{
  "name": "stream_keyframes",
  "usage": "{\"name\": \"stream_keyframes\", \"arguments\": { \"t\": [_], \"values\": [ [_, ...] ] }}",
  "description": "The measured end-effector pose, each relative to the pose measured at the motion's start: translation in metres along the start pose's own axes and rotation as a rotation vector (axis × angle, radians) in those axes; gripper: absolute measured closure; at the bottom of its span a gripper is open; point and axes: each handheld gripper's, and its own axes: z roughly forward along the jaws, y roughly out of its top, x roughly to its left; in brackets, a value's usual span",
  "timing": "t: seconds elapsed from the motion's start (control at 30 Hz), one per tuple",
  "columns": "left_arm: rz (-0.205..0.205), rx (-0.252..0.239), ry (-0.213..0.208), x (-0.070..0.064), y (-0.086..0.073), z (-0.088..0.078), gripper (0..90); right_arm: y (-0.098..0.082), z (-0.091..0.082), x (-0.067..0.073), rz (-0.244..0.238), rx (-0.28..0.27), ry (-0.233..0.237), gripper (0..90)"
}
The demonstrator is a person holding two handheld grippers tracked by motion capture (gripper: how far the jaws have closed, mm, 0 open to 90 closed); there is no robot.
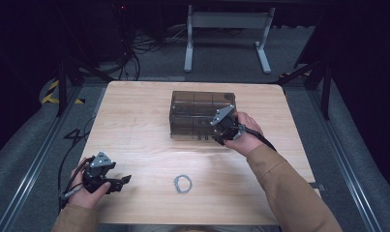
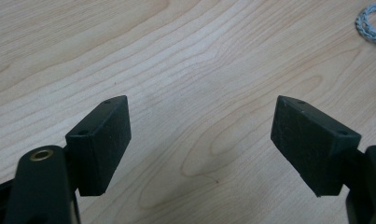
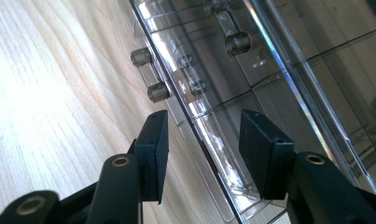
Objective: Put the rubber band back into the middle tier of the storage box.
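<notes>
The smoky clear plastic box (image 1: 202,115) mid-table looks light, rigid and slick, best gripped by its front edge or knobs (image 3: 157,92), where the right gripper (image 3: 203,147) stands spread, pinching nothing.

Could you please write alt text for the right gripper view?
The right gripper has its two black jaws open astride the front edge of a clear smoky plastic drawer box, near two small round drawer knobs. Pale wooden table lies beside it.
</notes>
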Motion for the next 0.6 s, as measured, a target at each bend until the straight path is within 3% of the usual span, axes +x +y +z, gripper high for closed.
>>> {"name": "stream_keyframes", "arguments": {
  "t": [0.27,0.6],
  "values": [
    [-0.015,-0.001,0.010,0.001,-0.006,-0.005,21.3,0.005,0.008,-0.007,-0.039,0.057,0.082,55.7],
    [-0.019,0.001,0.012,0.001,-0.010,-0.008,21.6,0.010,0.013,-0.013,-0.090,0.122,0.124,57.7]
  ]
}}
